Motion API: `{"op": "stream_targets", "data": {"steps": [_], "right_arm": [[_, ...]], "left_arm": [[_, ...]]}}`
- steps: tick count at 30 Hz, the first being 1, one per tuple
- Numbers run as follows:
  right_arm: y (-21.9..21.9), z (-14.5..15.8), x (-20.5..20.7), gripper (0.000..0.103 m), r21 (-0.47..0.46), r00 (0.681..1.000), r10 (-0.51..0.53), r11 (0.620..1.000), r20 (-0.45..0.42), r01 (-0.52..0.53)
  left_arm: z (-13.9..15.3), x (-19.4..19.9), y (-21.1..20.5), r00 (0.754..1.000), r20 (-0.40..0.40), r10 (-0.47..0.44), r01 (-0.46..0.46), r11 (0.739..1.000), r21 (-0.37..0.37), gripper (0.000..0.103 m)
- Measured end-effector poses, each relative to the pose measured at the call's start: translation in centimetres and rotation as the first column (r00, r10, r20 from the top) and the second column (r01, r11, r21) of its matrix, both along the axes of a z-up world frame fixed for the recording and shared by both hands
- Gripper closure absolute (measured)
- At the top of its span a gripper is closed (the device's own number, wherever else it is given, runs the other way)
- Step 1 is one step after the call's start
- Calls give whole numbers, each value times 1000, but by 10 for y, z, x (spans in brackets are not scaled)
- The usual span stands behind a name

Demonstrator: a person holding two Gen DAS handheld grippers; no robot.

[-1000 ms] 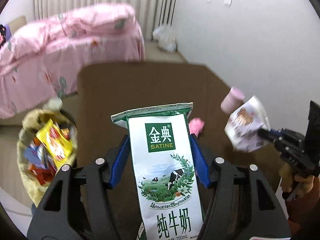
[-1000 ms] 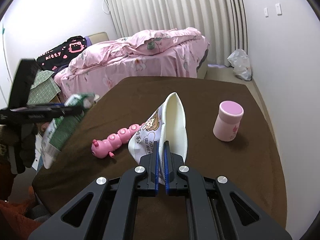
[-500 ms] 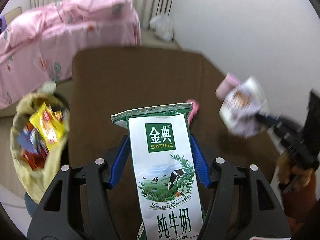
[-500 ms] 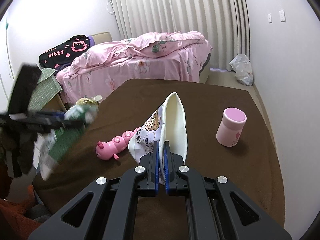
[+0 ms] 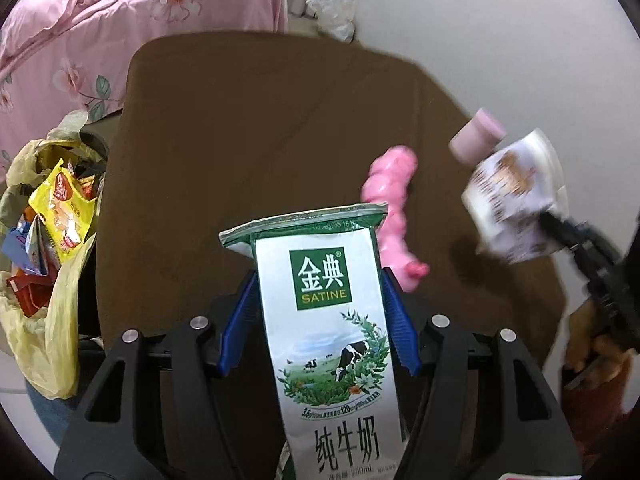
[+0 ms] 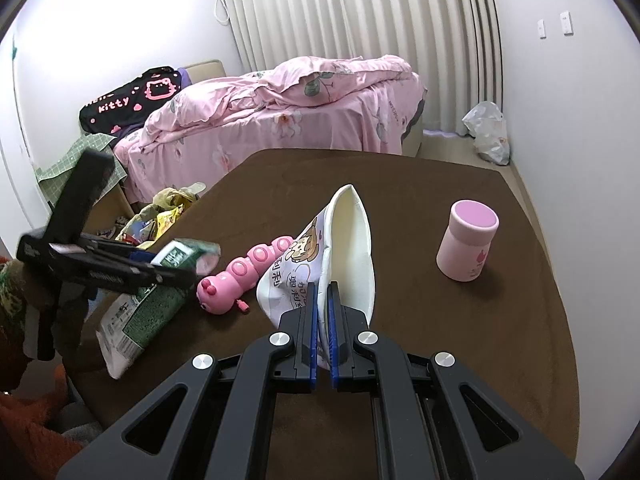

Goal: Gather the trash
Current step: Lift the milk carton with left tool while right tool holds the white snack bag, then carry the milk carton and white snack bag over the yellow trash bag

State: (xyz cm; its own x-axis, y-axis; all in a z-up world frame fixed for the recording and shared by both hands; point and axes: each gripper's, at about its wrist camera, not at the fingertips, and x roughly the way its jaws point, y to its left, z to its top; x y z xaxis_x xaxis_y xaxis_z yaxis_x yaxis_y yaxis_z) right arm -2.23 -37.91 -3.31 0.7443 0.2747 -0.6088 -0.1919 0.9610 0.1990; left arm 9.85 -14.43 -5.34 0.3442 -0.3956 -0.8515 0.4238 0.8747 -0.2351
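Trash bag (image 5: 48,248) hung off the table (image 5: 260,128) at left edge. Milk carton (image 5: 336,344) clamped in left tongs (image 5: 318,280) above the table. Snack wrapper (image 6: 336,252) pinched in right tongs (image 6: 324,312), beside pink caterpillar toy (image 6: 244,272).

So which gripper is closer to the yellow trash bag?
Left. The left gripper, holding the milk carton, is beside the trash bag; the right gripper, holding a wrapper, is farther across the table.

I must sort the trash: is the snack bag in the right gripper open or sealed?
Open: the snack bag gapes at its top, showing its pale lining.
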Motion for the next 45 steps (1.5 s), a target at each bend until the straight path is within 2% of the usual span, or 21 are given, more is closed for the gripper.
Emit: {"op": "stream_targets", "data": {"steps": [2,8,10,16,18,20,23,24,26,28,29,30,33,35,36,37,41,43,45], "right_arm": [[1,2,0,97,-4,1000,4,1000,10,-4],[10,13,1,97,-23,999,20,1000,44,-19],[14,18,2,97,-31,998,29,999,52,-28],[30,34,8,97,-56,995,65,997,78,-60],[39,41,14,97,-66,993,88,994,85,-82],[47,48,21,97,-77,989,114,991,91,-107],[69,65,36,97,-113,979,169,981,114,-156],[74,69,39,97,-119,975,185,978,121,-170],[90,80,55,97,-125,966,224,970,132,-208],[108,86,76,97,-129,955,264,960,133,-247],[114,87,83,97,-133,952,275,957,131,-258],[125,87,95,97,-141,947,294,951,127,-276],[151,86,120,97,-155,934,342,933,106,-325],[172,83,142,97,-163,920,383,916,78,-367],[181,81,151,97,-164,915,398,909,67,-384],[195,76,165,97,-167,907,419,898,48,-406],[237,63,199,97,-178,879,476,865,-8,-470],[262,53,213,97,-186,850,524,832,-47,-523],[287,40,223,97,-198,819,566,796,-93,-573]], "left_arm": [[12,-4,3,999,43,12,-10,999,-30,46],[39,-18,13,982,185,47,-37,998,-56,50],[50,-23,20,969,238,70,-53,996,-77,50],[72,-25,45,934,331,134,-102,989,-110,50],[83,-24,60,913,367,177,-137,982,-132,51],[98,-23,78,882,417,221,-177,974,-142,51],[122,-19,111,796,524,303,-274,952,-134,50],[129,-16,124,757,562,333,-315,940,-132,50],[135,-9,152,667,625,405,-412,900,-144,50],[133,-1,174,610,640,468,-478,861,-174,50],[129,5,187,577,635,514,-519,831,-201,50],[122,12,201,553,619,558,-557,800,-223,50],[96,28,230,506,573,645,-628,730,-268,50],[78,38,242,483,552,680,-652,700,-292,50],[66,44,247,483,536,693,-654,692,-305,50],[57,49,251,493,524,695,-655,692,-302,50],[12,67,250,603,437,668,-660,725,-197,50],[-1,61,250,637,409,653,-654,739,-161,51],[-13,53,256,663,361,655,-647,745,-163,51]]}}
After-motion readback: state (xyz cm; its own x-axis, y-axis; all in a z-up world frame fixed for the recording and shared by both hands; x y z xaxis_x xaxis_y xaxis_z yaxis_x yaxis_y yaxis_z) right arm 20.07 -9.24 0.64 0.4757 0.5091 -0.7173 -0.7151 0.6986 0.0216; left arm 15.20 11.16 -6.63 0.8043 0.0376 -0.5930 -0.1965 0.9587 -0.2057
